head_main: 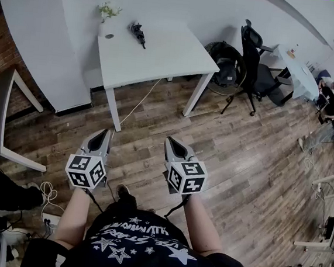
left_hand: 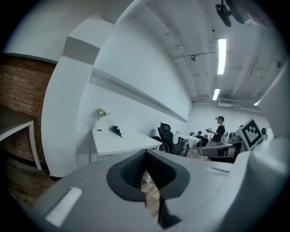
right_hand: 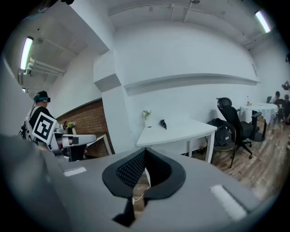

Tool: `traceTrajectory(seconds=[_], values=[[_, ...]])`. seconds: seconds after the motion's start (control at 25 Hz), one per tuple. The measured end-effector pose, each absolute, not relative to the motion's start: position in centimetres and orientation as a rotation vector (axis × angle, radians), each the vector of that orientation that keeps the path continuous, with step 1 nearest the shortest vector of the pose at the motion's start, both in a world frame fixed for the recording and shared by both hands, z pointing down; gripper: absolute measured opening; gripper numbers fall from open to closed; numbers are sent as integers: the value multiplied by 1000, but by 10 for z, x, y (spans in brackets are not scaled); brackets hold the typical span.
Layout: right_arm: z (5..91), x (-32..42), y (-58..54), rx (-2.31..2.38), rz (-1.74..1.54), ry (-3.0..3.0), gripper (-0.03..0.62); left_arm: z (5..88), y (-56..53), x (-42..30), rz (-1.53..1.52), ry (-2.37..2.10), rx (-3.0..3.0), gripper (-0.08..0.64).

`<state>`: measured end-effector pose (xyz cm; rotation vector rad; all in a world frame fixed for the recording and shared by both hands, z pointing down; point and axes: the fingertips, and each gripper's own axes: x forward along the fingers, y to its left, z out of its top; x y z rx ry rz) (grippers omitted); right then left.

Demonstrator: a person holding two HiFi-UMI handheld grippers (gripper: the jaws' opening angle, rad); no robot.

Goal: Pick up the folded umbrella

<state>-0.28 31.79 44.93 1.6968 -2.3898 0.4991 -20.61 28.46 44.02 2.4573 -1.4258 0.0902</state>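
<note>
Item counts.
Left gripper [head_main: 103, 134] and right gripper [head_main: 172, 141], two, are hovering near; one folded umbrella [head_main: 138, 34], one plant [head_main: 108, 10] are sitting on one table [head_main: 162, 56].

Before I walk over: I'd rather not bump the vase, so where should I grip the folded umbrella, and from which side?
Probably its middle, jaws across the short width. The folded umbrella lies flat on the white table, right of the vase, so come down from the table's near edge, away from the vase.

The black folded umbrella [head_main: 138, 34] lies on the white table [head_main: 162, 62], near its far edge.
</note>
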Motion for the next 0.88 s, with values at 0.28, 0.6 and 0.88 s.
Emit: traceTrajectory(seconds=[0.28,0.6,0.88], values=[[452,-3,309,1700,517,-2383,17,447,278,-204,125,-1410,2457,3],[468,-5,280,1739,559,-2332,17,461,250,-215,129,-1410,2417,3],[454,-9,221,1810,521,-2340,17,453,188,-235,101,-1405,2451,3]])
